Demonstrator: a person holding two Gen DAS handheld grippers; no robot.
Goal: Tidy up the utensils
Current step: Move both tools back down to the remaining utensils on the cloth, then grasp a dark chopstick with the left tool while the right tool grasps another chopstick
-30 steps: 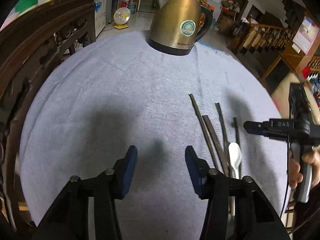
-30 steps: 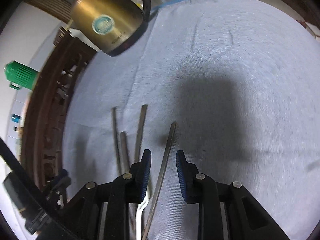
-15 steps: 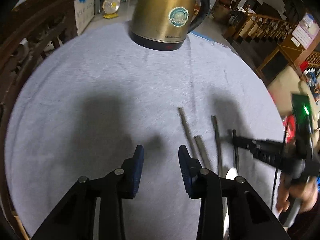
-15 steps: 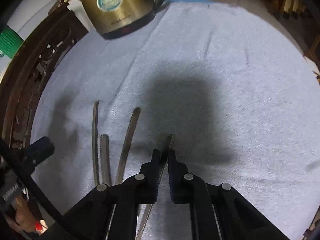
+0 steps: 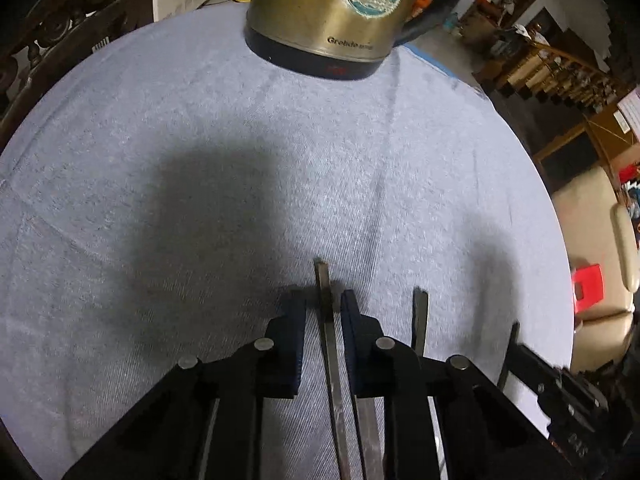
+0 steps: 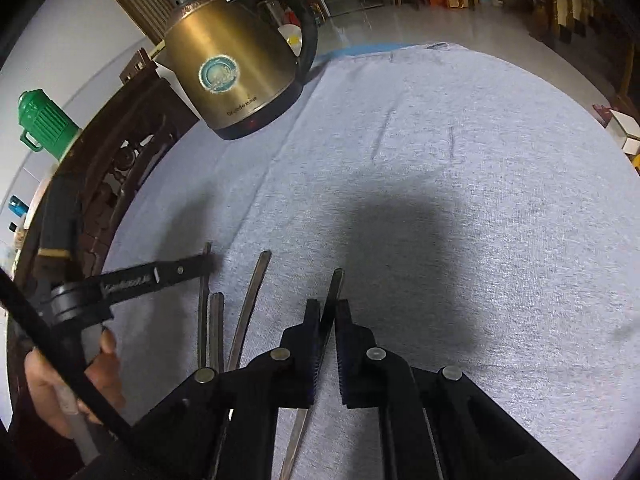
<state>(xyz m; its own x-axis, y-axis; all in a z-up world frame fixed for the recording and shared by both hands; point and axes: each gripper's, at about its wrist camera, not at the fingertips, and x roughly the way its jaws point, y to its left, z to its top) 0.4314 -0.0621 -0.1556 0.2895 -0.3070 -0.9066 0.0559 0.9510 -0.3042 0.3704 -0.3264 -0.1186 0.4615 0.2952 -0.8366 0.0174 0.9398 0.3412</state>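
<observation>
Four thin metal utensil handles lie side by side on the grey cloth of the worktop, their long axes running from the bottom of each frame up toward the brass kettle at the top. The coming move turns on each gripper standing astride one handle, lengthwise along it.

In the left wrist view the left gripper straddles the leftmost handle, which runs up through the gap and pokes out just beyond the tips. Its fingers have just been closing; the right pad lies close against the metal, a sliver of gap shows on the left, so it is not clamped yet.

In the right wrist view the right gripper is pinched tight on the rightmost handle, whose end sticks out above the tips. The two middle handles lie untouched between them.
</observation>
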